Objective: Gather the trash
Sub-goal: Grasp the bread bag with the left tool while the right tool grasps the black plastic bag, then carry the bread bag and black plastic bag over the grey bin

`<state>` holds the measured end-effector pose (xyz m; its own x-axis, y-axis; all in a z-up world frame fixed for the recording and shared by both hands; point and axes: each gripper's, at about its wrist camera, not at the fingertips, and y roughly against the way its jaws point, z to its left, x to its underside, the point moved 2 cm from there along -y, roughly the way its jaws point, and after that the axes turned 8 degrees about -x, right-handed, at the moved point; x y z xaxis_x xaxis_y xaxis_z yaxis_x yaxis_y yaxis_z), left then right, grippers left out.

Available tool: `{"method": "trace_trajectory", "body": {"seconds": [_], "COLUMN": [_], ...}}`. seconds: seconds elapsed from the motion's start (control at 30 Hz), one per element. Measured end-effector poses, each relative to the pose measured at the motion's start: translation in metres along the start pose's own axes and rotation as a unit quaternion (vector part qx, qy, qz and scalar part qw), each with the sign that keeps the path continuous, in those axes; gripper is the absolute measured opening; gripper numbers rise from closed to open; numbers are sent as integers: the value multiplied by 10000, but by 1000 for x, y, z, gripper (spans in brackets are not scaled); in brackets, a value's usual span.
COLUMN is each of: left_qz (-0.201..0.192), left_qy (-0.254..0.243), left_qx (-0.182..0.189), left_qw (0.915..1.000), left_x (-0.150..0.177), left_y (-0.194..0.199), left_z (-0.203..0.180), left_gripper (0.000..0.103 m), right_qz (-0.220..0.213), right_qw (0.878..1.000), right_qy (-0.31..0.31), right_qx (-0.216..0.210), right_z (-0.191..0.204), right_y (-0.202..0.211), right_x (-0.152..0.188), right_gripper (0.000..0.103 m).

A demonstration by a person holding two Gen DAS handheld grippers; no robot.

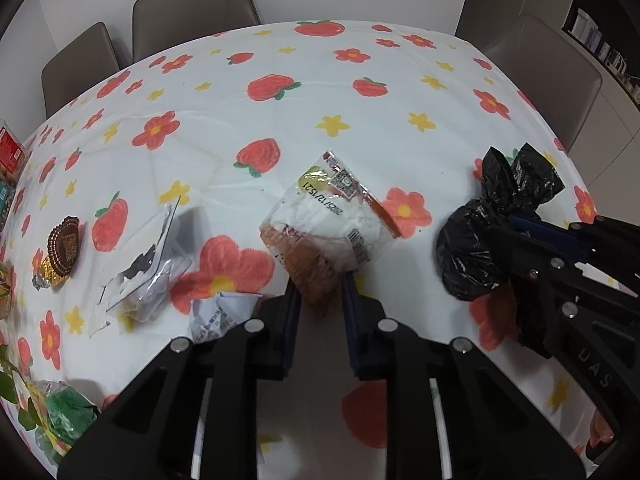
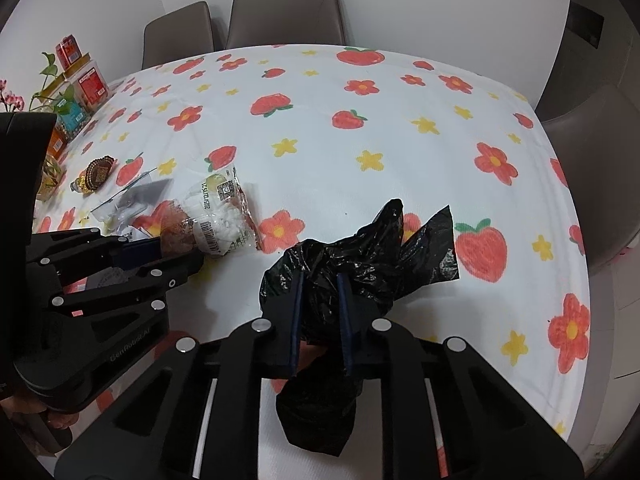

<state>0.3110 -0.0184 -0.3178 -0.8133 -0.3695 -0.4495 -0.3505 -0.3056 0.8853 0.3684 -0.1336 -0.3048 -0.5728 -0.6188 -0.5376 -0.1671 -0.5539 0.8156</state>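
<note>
On the table (image 1: 360, 128), which is covered by a white cloth printed with red flowers, strawberries and yellow stars, several pieces of rubbish lie scattered. Near the middle, the left gripper (image 1: 320, 292) has its two fingers clamped on the brownish lower end of a food wrapper (image 1: 332, 216), a crinkled clear packet with white contents, a printed date and a code label; its upper end points away from the gripper. From the right wrist view the same wrapper (image 2: 216, 216) sits at the tip of the left gripper (image 2: 176, 252). To the right, the right gripper (image 2: 320, 308) is closed on a black plastic bag (image 2: 360, 264), whose crumpled body bulges between and below the fingers while two loose flaps stick up beyond them. From the left wrist view, that bag (image 1: 480, 248) is held just above the cloth by the right gripper (image 1: 516, 236). Left of the wrapper lie a clear plastic packet (image 1: 144, 264), a crumpled paper slip (image 1: 220, 312) and a brown and gold foil cup (image 1: 64, 252). Grey chairs (image 1: 192, 8) stand along the far side.
</note>
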Motion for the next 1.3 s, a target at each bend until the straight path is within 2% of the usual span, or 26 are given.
{"method": "trace_trajectory", "body": {"seconds": [0.3,0.33,0.37,0.73,1.13,1.3], "left_qz": [-159,-171,-195,-369,-662,-808], "left_qy": [-75,-77,-64,-283,-699,-976], "left_qx": [43,53,152,284,477,635], "left_qw": [9998,9998,9997,9985,9942,9899], "left_x": [4,5,6,22,43,54], "left_y": [17,19,22,51,92,111], "left_z": [2,3,4,4,5,0], "left_gripper": [15,10,10,10,9,9], "right_qz": [-67,-78,-93,-243,-432,-532], "right_qw": [9999,9998,9998,9992,9965,9939], "right_qy": [-155,-156,-154,-305,-664,-857], "right_qx": [-37,-35,-31,69,271,455], "right_z": [1,2,4,19,38,43], "right_y": [8,10,12,34,71,91], "right_x": [-1,-1,-1,8,36,54], "right_gripper": [13,13,13,13,13,13]}}
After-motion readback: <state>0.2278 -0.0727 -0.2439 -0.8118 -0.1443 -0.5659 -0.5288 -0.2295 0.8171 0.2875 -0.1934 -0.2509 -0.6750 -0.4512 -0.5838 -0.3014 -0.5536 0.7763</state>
